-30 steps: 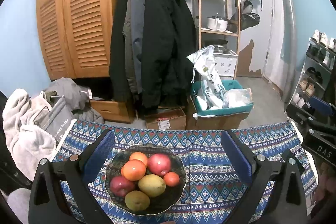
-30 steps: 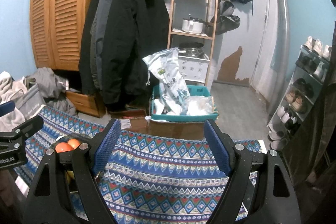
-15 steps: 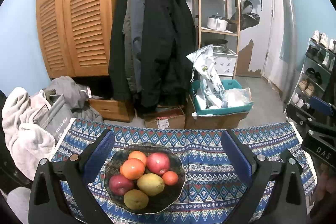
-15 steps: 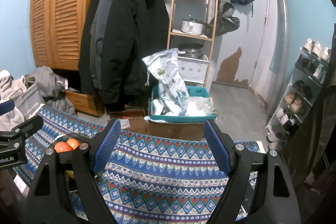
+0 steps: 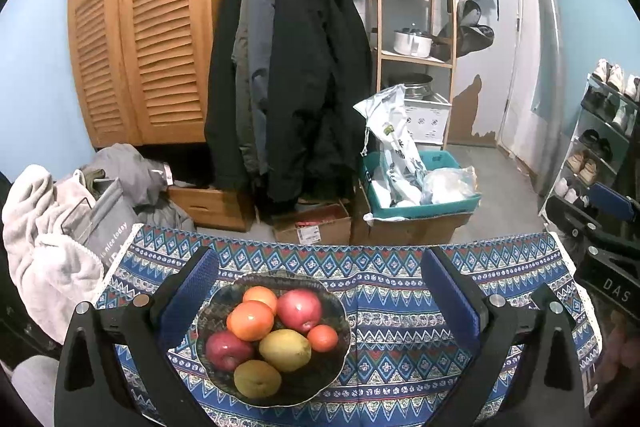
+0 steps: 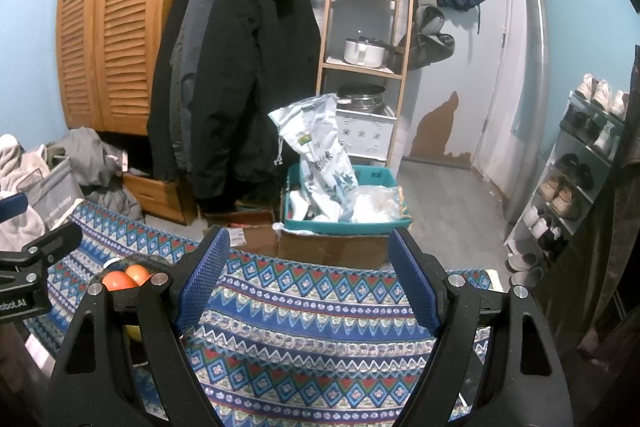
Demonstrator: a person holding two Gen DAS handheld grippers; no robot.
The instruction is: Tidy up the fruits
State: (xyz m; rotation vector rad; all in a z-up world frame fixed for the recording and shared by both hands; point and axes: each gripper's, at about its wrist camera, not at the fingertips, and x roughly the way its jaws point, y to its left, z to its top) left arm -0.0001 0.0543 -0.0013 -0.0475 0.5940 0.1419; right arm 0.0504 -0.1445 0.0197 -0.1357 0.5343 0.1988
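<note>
A dark patterned bowl (image 5: 340, 355) sits on the blue patterned tablecloth (image 5: 400, 327) and holds several fruits: two red apples (image 5: 300, 309), oranges (image 5: 251, 319), a small tangerine (image 5: 322, 337) and two yellow-green fruits (image 5: 285, 349). My left gripper (image 5: 320, 291) is open and empty, its jaws standing either side of the bowl and above it. My right gripper (image 6: 308, 275) is open and empty over bare cloth (image 6: 312, 307) to the right of the bowl. In the right wrist view only two oranges (image 6: 120, 281) show behind the left finger.
The table's far edge runs past the bowl. Beyond it are cardboard boxes (image 5: 312, 227), a teal bin with bags (image 5: 420, 187), hanging coats (image 5: 288, 75), a wooden shelf rack (image 5: 416, 27) and a shoe rack (image 5: 600, 147). Piled clothes (image 5: 52, 235) lie left.
Both views have shifted only slightly; the bowl sits a touch lower in the left wrist view. Both grippers stay open and nothing has been grasped.
</note>
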